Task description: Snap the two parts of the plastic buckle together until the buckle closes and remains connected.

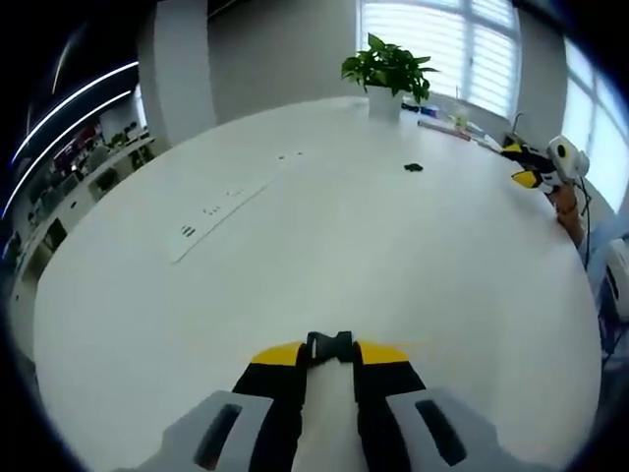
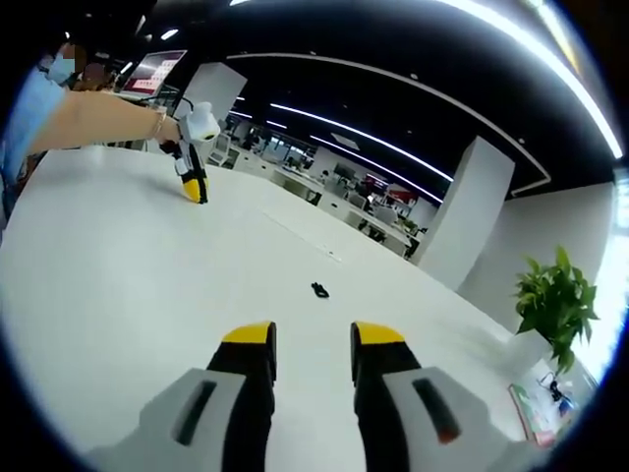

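left gripper view: left gripper point(image 1: 329, 350) closed on one buckle part point(image 1: 329, 346), held at the jaw tips over the white bench point(image 1: 324, 236); second buckle part point(image 1: 414, 167) lies far off near a potted plant point(image 1: 389, 71). right gripper view: right gripper point(image 2: 313, 340) open, holding nothing; second buckle part ahead on the bench.

Bright window glare, ceiling strip lights, fisheye-warped edges
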### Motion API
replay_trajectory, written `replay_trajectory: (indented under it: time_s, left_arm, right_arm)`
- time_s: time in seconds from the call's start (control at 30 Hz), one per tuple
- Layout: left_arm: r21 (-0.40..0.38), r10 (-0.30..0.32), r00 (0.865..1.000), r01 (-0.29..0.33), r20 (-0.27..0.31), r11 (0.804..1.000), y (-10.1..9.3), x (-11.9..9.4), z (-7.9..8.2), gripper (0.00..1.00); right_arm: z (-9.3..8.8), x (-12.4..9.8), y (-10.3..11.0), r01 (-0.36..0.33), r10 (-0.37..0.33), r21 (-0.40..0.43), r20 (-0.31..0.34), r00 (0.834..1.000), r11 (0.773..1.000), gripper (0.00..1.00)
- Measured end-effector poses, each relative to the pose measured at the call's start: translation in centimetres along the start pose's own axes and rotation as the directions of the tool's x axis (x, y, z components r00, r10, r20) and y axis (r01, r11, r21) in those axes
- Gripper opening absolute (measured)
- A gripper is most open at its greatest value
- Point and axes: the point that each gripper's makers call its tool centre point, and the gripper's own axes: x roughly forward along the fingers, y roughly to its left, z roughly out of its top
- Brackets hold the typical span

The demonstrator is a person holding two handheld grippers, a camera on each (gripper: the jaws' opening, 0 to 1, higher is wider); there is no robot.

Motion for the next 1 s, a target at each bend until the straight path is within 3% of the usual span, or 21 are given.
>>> replay_trajectory:
  time_s: [0.43,1.0]
  left_arm:
    - [-0.075,0.066,0.995,-0.072,-0.073,0.995,0.0,-0.2,-1.0,0.18]
    - [-0.224,0.187,0.971,-0.218,-0.149,0.95,-1.0,-1.0,-2.2,0.18]
  right_arm:
    - [-0.3,0.0,0.0,-0.001,0.001,-0.003,-0.012,1.0,1.0,0.3]
    - [-1.0,0.2,0.0,-0.004,0.004,0.005,-0.043,0.999,1.0,0.3]
